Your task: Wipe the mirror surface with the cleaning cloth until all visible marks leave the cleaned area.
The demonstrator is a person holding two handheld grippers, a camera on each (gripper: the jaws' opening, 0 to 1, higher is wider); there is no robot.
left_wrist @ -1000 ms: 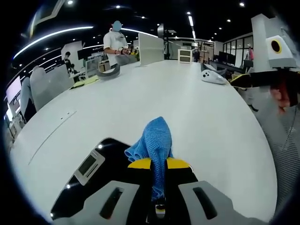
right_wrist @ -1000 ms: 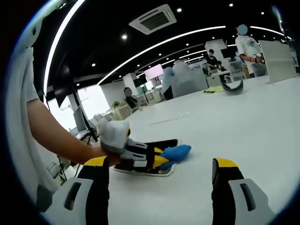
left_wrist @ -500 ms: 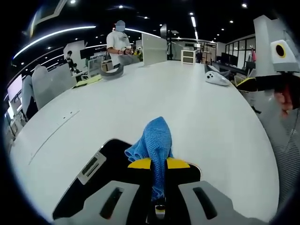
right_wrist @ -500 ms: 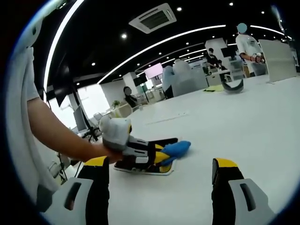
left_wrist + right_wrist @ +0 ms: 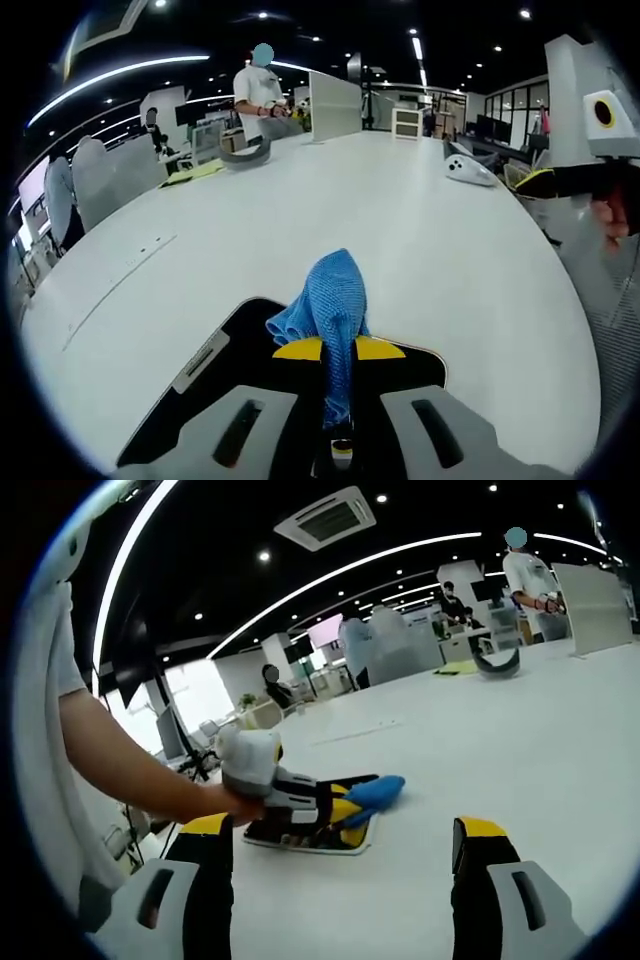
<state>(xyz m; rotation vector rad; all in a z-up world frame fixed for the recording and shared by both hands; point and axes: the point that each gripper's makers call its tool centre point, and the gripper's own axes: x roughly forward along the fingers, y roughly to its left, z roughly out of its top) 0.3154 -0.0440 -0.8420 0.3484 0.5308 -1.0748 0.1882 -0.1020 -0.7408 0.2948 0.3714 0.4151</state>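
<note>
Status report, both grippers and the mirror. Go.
Left gripper shut on blue cloth, over the dark mirror on the white table. Right gripper open, off to the side, holding nothing. Nothing in the way.

White counter (image 5: 420,240) carries a grey curved object (image 5: 247,156) and a yellow-green sheet (image 5: 190,173) at its far end. A white device (image 5: 468,168) lies apart. A person (image 5: 262,95) stands beyond, beside an upright white panel (image 5: 334,104).

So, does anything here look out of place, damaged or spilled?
Nothing stands out. The mirror lies flat on the white table, and the left hand-held gripper holds the blue cloth over it. The right hand-held gripper is open, away from the mirror. No spill or damage shows.
</note>
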